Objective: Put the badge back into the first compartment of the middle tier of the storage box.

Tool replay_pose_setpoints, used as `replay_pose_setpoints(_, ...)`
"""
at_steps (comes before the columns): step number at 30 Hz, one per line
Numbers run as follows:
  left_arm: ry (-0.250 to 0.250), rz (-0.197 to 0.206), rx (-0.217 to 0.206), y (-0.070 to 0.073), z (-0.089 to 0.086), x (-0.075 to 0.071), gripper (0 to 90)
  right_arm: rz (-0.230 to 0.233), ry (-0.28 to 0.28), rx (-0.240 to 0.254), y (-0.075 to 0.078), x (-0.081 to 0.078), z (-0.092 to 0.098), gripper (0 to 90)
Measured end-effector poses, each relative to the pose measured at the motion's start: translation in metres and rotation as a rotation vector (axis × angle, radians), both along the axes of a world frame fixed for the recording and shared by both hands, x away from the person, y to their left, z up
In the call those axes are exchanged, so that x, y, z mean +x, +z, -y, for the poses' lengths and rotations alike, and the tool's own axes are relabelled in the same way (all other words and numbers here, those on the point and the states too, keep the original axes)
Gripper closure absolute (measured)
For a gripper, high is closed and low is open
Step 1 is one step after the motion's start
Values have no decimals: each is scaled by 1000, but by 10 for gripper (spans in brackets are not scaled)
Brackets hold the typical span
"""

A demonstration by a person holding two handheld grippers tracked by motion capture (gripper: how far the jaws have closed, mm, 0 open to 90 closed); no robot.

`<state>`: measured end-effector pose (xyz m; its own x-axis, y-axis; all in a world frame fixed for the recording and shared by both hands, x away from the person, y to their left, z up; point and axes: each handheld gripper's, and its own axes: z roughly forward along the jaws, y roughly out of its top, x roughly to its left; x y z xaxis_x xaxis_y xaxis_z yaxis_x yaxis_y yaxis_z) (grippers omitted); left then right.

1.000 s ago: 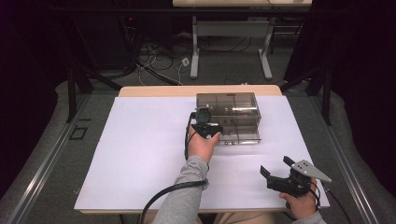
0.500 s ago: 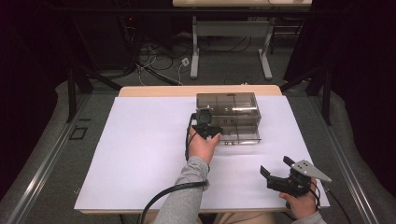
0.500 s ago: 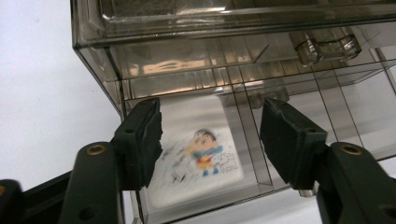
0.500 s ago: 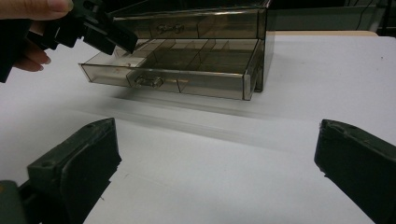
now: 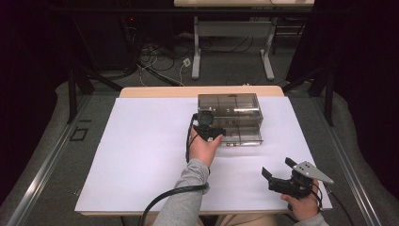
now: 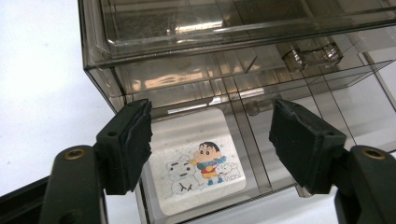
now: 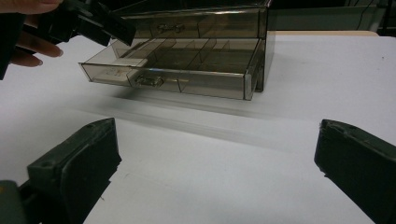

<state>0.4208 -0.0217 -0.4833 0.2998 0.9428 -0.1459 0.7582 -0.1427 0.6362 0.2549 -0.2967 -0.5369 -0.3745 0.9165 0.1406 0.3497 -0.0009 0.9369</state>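
Now the white cartoon card (image 6: 198,165) lies flat in the front-left compartment of the pulled-out drawer (image 7: 187,81) of the smoky plastic box (image 5: 229,106), mid-worktop (image 5: 141,141). My left tool (image 6: 210,135) hovers just above it; its jaws have just been opening and grip nothing, so the card looks dropped off. My right tool (image 5: 282,172) sits open near the front edge. Nothing has shifted since the earlier frames.

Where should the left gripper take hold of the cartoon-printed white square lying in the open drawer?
Probably from above, on two opposite edges of the white square. It lies flat in the open drawer, in a compartment with low walls close around it, under the open left gripper.
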Motion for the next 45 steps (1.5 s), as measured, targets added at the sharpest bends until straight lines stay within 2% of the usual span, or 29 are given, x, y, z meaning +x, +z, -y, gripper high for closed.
replay_pose_setpoints(7,-18,37,-9,3,-3,-5,237,3,1,-3,0,0,0,0)
replay_pose_setpoints(16,-38,58,-33,0,-12,-12,166,-6,-8,-10,-1,-1,1,0)
replay_pose_setpoints(22,-76,82,-51,-1,-17,-20,146,-6,-11,-7,-1,0,1,0)
replay_pose_setpoints(24,-87,83,-42,-2,-19,-22,119,-6,-10,-8,-1,0,0,0)
replay_pose_setpoints(30,-100,100,-72,-3,-23,-30,94,-5,-8,-7,-2,0,-1,0)
replay_pose_setpoints(36,-130,124,-68,-4,-24,-35,41,-5,-7,-9,-2,0,-1,0)
replay_pose_setpoints(39,-145,124,-68,-6,-24,-39,39,-7,-11,-6,-2,0,-1,0)
replay_pose_setpoints(45,-174,157,-72,-11,-24,-47,37,-11,-13,-8,-2,0,1,0)
